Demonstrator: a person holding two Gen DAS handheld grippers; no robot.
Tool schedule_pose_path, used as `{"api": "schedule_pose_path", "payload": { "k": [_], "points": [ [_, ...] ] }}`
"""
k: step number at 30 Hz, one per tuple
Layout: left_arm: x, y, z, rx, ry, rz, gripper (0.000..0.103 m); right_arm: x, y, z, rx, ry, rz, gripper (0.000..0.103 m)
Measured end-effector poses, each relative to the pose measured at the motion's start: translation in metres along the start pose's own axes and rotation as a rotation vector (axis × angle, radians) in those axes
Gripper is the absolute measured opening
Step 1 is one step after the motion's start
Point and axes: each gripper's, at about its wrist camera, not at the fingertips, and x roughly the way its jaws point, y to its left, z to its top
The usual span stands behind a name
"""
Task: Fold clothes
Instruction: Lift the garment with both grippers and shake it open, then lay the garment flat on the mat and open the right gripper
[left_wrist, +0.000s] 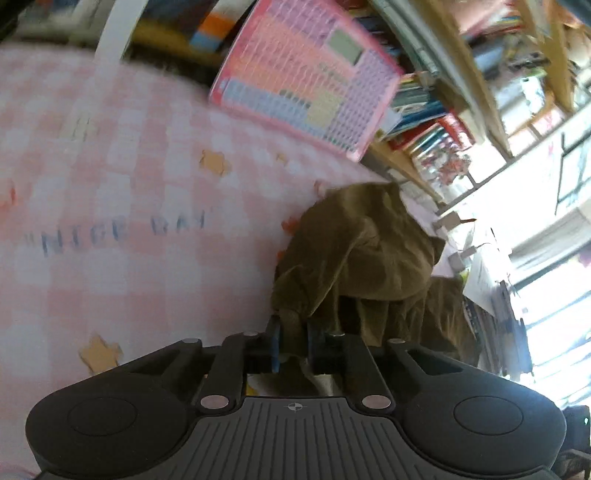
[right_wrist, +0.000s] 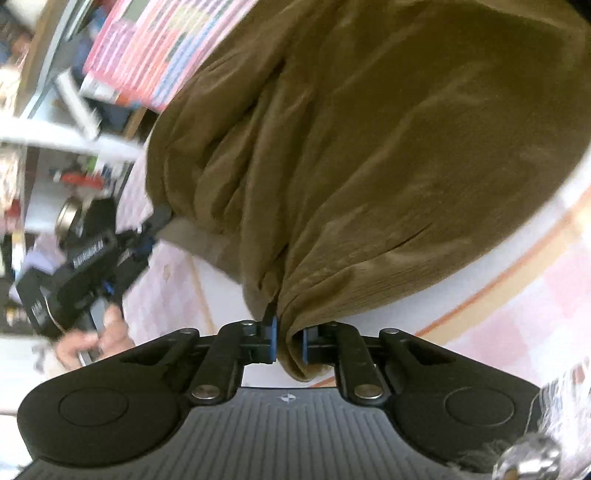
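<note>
A brown corduroy garment (left_wrist: 362, 258) hangs bunched over the pink checked bed sheet (left_wrist: 110, 184). In the left wrist view my left gripper (left_wrist: 292, 343) is shut on a gathered edge of the cloth, which sits between its blue pads. The right wrist view is mostly filled by the same garment (right_wrist: 369, 147), and my right gripper (right_wrist: 289, 341) is shut on a pinched fold of it. My left gripper (right_wrist: 157, 221) also shows there, at the garment's far left corner, with a hand (right_wrist: 92, 339) holding it.
A pink chart board (left_wrist: 306, 74) leans at the bed's far edge. Crowded bookshelves (left_wrist: 461, 122) stand beyond it, next to a bright window (left_wrist: 554, 314). The sheet has an orange-trimmed border (right_wrist: 498, 284) near the garment.
</note>
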Motion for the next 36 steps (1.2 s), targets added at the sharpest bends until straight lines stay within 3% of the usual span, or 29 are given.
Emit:
{"api": "schedule_pose_path", "payload": {
  "k": [3,5,6,7,8,10,12,17,22,26,30,33,36],
  "points": [
    [-0.03,0.002,0.033,-0.003,-0.148,0.077,0.011,0.02,0.033,0.002,-0.087,0.064,0.12,0.011],
    [-0.042,0.0,0.05,0.033,-0.221,0.185,0.018,0.036,0.064,0.004,-0.152,0.074,0.219,0.012],
    [-0.045,0.001,0.056,0.044,-0.243,0.252,0.019,0.042,0.077,0.004,-0.17,0.068,0.248,0.018],
    [-0.047,0.004,0.059,0.037,-0.251,0.3,0.021,0.048,0.09,0.004,-0.203,0.063,0.26,0.036],
    [-0.049,0.008,0.061,0.028,-0.255,0.343,0.026,0.053,0.099,0.001,-0.247,0.077,0.261,0.046],
    [-0.056,0.017,0.06,0.002,-0.267,0.402,0.031,0.057,0.109,-0.009,-0.328,0.115,0.239,0.051],
    [-0.069,0.027,0.045,-0.021,-0.29,0.376,0.033,0.054,0.103,-0.016,-0.369,0.141,0.218,0.051],
    [-0.085,0.047,-0.017,-0.097,-0.224,0.309,0.033,0.013,0.046,-0.004,-0.275,0.015,0.117,0.049],
    [-0.08,0.057,-0.062,-0.198,-0.178,0.281,0.033,-0.039,-0.019,0.006,-0.154,-0.213,-0.047,0.046],
    [-0.073,0.054,-0.056,-0.184,-0.227,0.278,0.033,-0.067,-0.048,0.005,-0.162,-0.373,-0.263,0.045],
    [-0.054,0.05,-0.035,-0.144,-0.254,0.305,0.033,-0.076,-0.069,0.004,-0.233,-0.456,-0.461,0.044],
    [-0.035,0.048,-0.024,-0.118,-0.233,0.342,0.033,-0.075,-0.072,0.002,-0.241,-0.479,-0.499,0.044],
    [-0.023,0.043,-0.019,-0.105,-0.217,0.396,0.022,-0.076,-0.072,-0.001,-0.236,-0.487,-0.487,0.044]
  ]
}}
